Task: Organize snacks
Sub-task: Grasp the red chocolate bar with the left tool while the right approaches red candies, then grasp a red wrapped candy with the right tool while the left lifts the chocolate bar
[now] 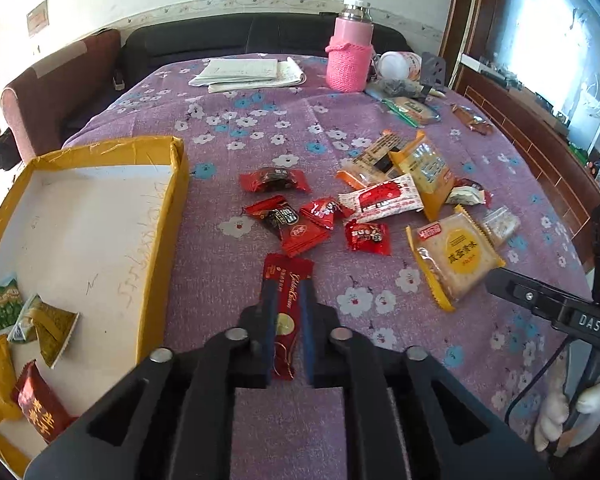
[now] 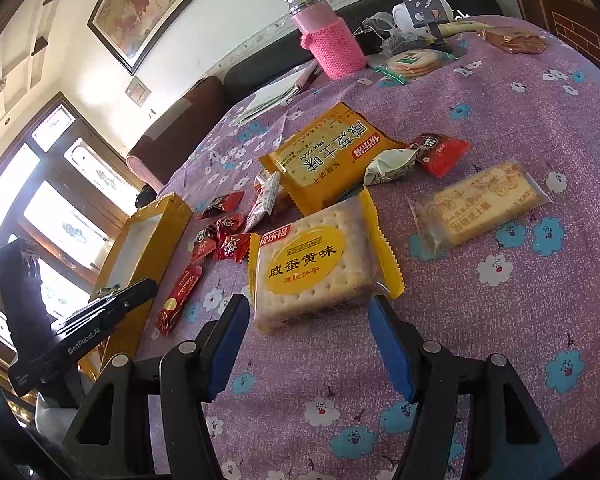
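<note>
Your left gripper (image 1: 287, 300) had its blue pads clamped on the long dark-red snack bar (image 1: 286, 312), which lay lengthwise between them on the purple flowered cloth (image 1: 228, 128), its far end poking out toward 12 o'clock. The tool pitched steeply down at the table. At 9 o'clock sat the yellow cardboard box (image 1: 180, 184), its near wall just beside the bar, with a few packets in its near corner. A cluster of small red candies (image 1: 300, 220) lay close ahead at 12 o'clock.

Your right gripper (image 2: 308, 320) stood with its fingers half apart, empty, tilted down, the yellow cracker pack (image 2: 312, 264) resting just beyond the tips at 12 o'clock. A clear-wrapped biscuit pack (image 2: 480, 204) lay at 2 o'clock, apart from it. Bare cloth stretched from 3 to 6 o'clock.
</note>
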`<state>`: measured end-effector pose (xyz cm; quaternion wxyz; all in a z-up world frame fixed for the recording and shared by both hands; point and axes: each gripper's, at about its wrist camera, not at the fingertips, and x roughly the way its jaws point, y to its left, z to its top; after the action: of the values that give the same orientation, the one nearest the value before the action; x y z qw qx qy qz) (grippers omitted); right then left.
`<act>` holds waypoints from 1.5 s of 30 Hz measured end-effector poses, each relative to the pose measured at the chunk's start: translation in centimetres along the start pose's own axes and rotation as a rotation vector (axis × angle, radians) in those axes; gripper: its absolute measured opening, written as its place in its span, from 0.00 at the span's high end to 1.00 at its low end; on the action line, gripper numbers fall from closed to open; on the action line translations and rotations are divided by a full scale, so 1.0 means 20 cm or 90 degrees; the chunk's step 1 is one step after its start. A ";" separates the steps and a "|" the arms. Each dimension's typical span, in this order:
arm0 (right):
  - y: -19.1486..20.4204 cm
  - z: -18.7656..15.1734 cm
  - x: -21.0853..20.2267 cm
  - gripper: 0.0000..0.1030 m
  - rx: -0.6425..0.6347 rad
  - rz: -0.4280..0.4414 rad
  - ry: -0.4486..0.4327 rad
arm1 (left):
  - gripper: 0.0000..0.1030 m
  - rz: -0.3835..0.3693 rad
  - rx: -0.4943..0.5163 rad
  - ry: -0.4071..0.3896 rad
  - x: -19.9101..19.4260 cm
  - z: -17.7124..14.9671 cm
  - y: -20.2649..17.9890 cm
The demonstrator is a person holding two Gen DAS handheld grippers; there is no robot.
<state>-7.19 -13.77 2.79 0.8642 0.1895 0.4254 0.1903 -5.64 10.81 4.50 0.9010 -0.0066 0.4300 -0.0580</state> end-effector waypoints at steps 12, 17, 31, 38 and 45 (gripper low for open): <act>-0.01 0.00 0.02 0.35 0.001 0.002 0.003 | 0.78 0.011 0.083 0.067 0.10 -0.07 -0.12; 0.00 0.01 0.01 0.35 -0.005 -0.006 -0.003 | 0.78 -0.024 0.023 0.020 -0.07 -0.09 -0.04; 0.63 0.26 0.25 0.37 -0.186 0.085 0.077 | 0.77 -0.111 -0.126 -0.094 -0.43 -0.17 0.30; 0.85 0.27 0.72 0.54 -0.270 -0.021 0.159 | 0.77 -0.080 -0.171 -0.112 -0.54 -0.26 0.55; 0.88 0.24 0.84 0.53 -0.309 -0.119 0.182 | 0.77 -0.079 -0.208 -0.130 -0.56 -0.31 0.70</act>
<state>3.15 8.74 2.97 0.8292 -0.0913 0.5009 0.2305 -16.15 26.24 8.43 0.9217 -0.1849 0.3385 -0.0420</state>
